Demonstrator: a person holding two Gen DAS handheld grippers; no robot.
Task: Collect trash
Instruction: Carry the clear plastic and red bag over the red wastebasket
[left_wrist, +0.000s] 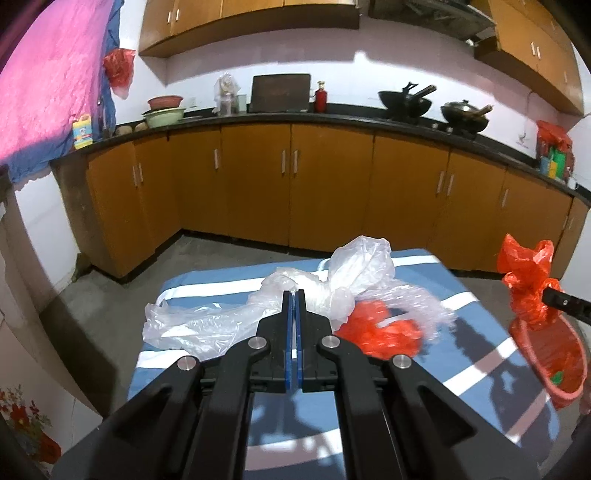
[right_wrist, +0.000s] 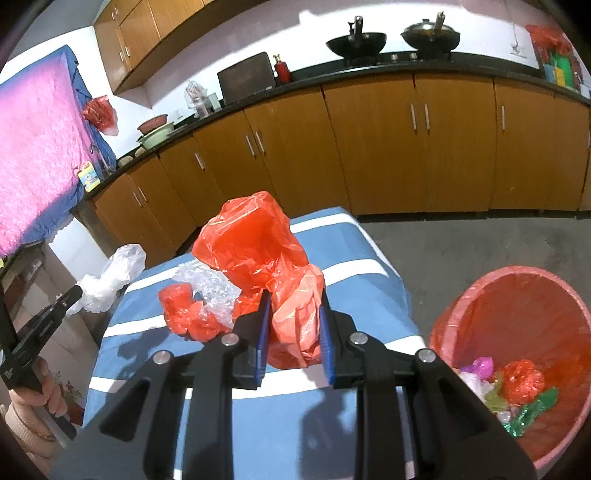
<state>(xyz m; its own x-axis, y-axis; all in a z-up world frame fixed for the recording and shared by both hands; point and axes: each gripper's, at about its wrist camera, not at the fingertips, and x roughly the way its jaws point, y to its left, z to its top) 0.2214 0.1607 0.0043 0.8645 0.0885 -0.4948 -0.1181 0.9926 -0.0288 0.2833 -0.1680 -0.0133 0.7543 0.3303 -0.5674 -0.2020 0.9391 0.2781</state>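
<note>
Already, crumpled wrappers inside bin

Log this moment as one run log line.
left hand-held gripper: shut on clear bag | right hand-held gripper: shut on red bag | bin: part filled

I count two tools of mine — the left tool and the right tool. Plastic bags out of the bin: two clear ones, the clear bag and a crinkly clear wrap, and two red ones — the red bag and a small red wad. One pink bin stands on the floor, with several scraps inside; I cannot count them exactly. On the far tabletop: two woks, one red bottle, two stacked basins.
</note>
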